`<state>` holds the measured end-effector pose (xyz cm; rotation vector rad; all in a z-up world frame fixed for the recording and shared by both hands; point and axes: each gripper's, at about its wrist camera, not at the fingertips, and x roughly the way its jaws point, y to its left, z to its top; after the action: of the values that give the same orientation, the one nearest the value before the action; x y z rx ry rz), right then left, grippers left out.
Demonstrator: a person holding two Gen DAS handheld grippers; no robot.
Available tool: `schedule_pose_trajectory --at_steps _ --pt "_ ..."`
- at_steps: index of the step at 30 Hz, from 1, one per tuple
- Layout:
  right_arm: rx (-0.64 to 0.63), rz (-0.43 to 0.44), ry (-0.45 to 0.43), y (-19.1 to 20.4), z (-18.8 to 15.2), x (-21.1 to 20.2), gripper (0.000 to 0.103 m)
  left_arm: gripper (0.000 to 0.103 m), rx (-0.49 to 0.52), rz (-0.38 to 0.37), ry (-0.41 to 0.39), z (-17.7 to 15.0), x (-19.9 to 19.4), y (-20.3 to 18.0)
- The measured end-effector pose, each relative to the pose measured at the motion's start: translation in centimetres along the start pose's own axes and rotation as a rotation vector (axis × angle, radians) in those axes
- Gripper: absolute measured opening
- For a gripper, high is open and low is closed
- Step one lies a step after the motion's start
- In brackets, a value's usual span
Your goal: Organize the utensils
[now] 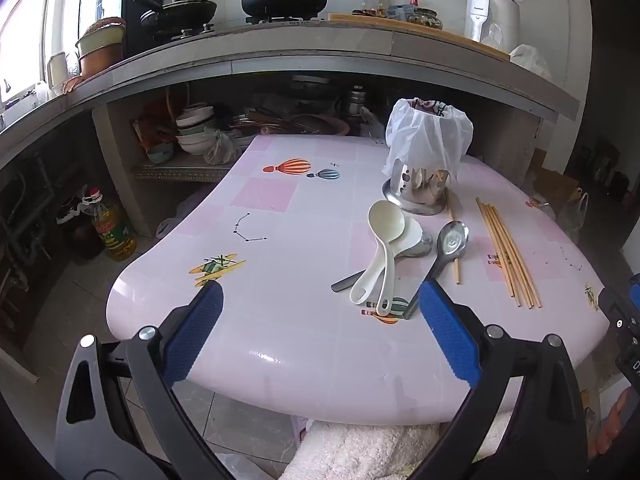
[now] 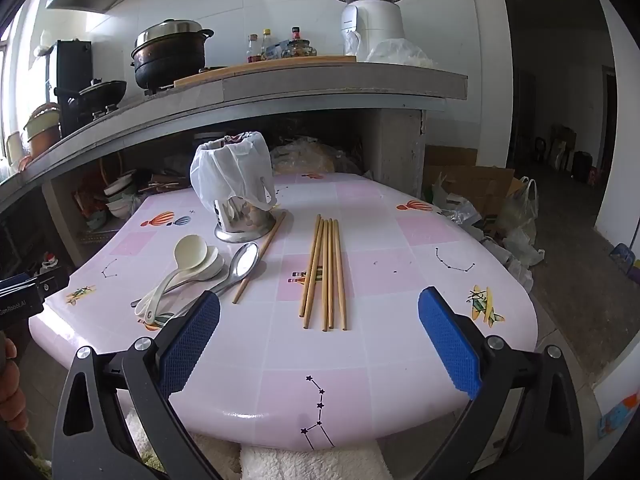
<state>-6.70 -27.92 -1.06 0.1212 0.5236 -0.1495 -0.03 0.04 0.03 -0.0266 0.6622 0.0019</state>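
Hovering above the near edge of a pink patterned worktop (image 2: 360,360), two hand-held claws stand with jaws spread wide and nothing between them. None of the utensils has been touched, and all lie loose in front of a steel utensil holder (image 2: 244,220) draped with a white plastic bag (image 2: 228,176).

Seen from the right wrist, the right claw (image 2: 320,344) faces a bundle of five wooden chopsticks (image 2: 326,272), which lies just ahead of it and almost centred between its blue pads. Their long axis runs away from the claw toward the holder, so the jaws already sit roughly square across them. One more single chopstick (image 2: 260,260) lies apart, slanting from the holder's base down toward the spoons.

Seen from the left wrist, the left claw (image 1: 320,336) points at bare worktop, and the spoons sit ahead and to its right. Two cream rice paddles (image 1: 380,248) overlap, handles toward the near edge, bowls toward the holder. A metal spoon (image 1: 444,252) rests beside them, its handle end just behind the claw's right pad in this view.

By this layout, the right hand looks the nearer one for the chopsticks and the left for the spoons, though the left would likely need to shift rightward first.
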Motion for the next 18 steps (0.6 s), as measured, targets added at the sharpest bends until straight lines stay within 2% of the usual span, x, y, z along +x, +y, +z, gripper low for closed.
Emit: schedule_pose_trajectory --at_steps 18 --pt "-0.002 -0.002 0.001 0.02 0.03 0.04 0.097 0.095 0.003 0.002 0.007 -0.25 0.41 -0.67"
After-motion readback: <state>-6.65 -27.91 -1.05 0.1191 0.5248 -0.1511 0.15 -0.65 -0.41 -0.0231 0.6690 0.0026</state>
